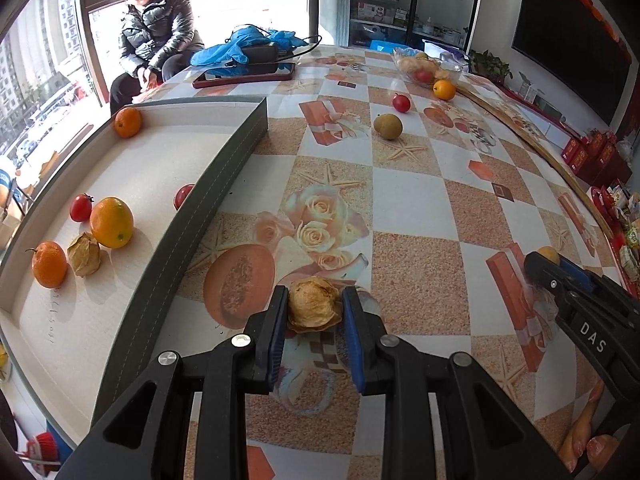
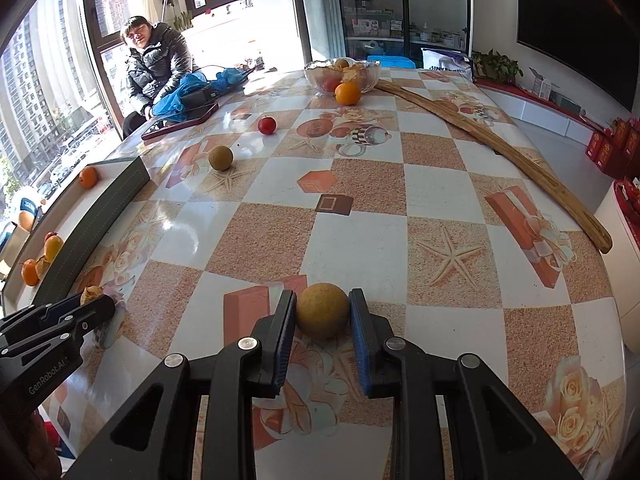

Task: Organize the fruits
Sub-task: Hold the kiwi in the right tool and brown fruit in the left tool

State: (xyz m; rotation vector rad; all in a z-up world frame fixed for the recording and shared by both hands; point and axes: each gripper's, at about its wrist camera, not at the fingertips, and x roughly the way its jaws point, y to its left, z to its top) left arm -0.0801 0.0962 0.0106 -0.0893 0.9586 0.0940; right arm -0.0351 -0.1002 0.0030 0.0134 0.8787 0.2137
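Note:
My left gripper (image 1: 315,300) is shut on a papery tan husk fruit (image 1: 315,307) just above the tablecloth, right of the tray's dark wall (image 1: 200,216). My right gripper (image 2: 322,304) is shut on a round yellow-brown fruit (image 2: 322,310) low over the table. The tray (image 1: 132,160) holds oranges (image 1: 111,222), small red tomatoes (image 1: 81,207) and another husk fruit (image 1: 83,254). Loose on the table are a brown round fruit (image 2: 221,157), a red fruit (image 2: 267,125) and an orange (image 2: 347,93).
A glass bowl (image 2: 372,76) with several fruits stands at the far end. A long wooden stick (image 2: 496,144) lies along the right edge. A phone (image 1: 244,76) and blue cloth (image 1: 240,46) lie at the far left. A person (image 2: 154,64) sits beyond the table.

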